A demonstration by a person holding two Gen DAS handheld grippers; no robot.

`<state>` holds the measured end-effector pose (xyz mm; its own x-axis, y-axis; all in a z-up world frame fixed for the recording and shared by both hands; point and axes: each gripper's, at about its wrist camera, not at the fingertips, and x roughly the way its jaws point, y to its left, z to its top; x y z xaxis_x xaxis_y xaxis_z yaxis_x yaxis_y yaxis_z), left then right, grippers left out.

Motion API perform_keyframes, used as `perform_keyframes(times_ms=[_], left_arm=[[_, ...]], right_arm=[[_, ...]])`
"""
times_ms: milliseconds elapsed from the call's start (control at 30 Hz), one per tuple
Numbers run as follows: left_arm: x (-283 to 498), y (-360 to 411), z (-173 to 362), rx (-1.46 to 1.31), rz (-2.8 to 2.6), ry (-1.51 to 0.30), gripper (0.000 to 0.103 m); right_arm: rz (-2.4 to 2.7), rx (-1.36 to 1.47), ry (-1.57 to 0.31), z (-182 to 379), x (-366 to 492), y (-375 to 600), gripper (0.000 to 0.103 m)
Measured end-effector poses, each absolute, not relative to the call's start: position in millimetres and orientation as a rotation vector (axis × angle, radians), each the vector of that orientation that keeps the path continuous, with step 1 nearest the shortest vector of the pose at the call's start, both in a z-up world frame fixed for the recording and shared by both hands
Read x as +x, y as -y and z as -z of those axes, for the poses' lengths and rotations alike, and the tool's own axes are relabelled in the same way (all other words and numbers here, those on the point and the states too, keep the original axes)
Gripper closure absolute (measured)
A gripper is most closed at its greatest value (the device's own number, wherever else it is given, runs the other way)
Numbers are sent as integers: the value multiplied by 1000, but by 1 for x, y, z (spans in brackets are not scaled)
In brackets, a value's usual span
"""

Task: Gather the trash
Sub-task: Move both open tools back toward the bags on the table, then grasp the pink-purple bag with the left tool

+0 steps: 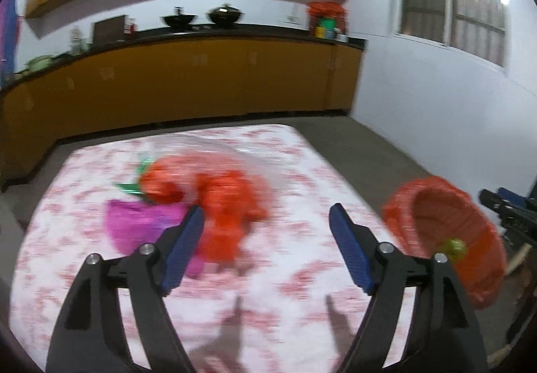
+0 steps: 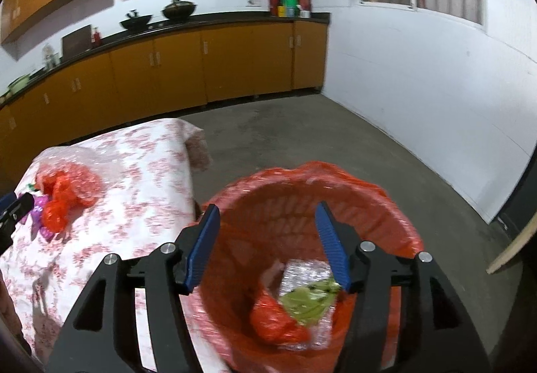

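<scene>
Orange bin (image 2: 335, 191) holds silver wrapper (image 2: 303, 274), green scrap (image 2: 310, 300)

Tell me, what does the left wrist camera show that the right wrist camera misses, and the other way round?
Only the left view shows the open left claw over the table's near part. Only the right view looks into the orange bin: a silvery packet, green wrapper and orange scrap under the open right claw. Both show the orange and purple trash pile, bin and kitchen counter.
</scene>
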<state>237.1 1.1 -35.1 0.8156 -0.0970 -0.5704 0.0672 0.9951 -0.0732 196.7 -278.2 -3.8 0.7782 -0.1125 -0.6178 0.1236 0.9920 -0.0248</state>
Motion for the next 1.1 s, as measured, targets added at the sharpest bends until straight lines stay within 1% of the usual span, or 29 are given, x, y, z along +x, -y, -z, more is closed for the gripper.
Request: perform_keyframes(times_ms=[100,333,567,800,867,933,967,1000,1033,1100], left_arm=[[239,-31,39,-44,-17,-611,21],[265,-75,62,-62,-177,-683,21],[291,-83,82,-98,-167,-783,20],[308,-76,88,-111,-97,-815,20],[313,-74,90,-120,-79,-832,23],[316,-74,93,-137,-52,-849,34],[318,-74,95,-143,-42,-860,36],[319,-74,96,-148,-35,-863,41],[319,-74,96,-150,-30,-859,45],[319,-75,96,-145,-28,-853,49]], right_arm=[[89,4,-664,6,201,258,40],[12,9,-667,12,213,218,40],[-43,-19,-672,16,224,183,40],[-79,-42,-679,21,233,160,40],[-88,-49,-680,22,234,153,40],[-98,-54,-679,22,236,146,40],[-102,-55,-678,22,237,143,40],[-106,-55,-677,23,238,141,40],[-111,-55,-676,22,239,138,40],[-124,-55,-674,23,240,130,40]])
